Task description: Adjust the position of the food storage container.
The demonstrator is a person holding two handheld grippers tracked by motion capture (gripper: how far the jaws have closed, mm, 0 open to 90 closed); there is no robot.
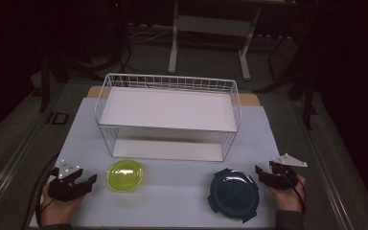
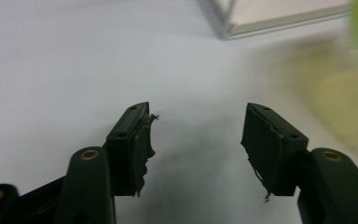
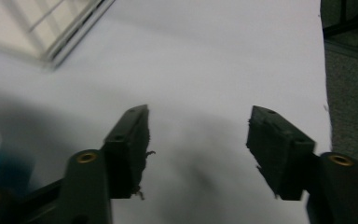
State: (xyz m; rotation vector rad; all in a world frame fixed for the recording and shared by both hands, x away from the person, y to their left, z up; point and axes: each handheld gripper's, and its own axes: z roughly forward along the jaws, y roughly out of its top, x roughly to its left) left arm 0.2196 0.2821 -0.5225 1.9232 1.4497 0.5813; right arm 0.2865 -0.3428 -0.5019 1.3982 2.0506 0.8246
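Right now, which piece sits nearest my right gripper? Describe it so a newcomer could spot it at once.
Start at the white wire basket standing at the middle of the table. In front of its right corner lies the dark blue lid, flat on the table beside the open right gripper. Unlike the round yellow-green bowl to its left, it is dark with tabs along its rim.
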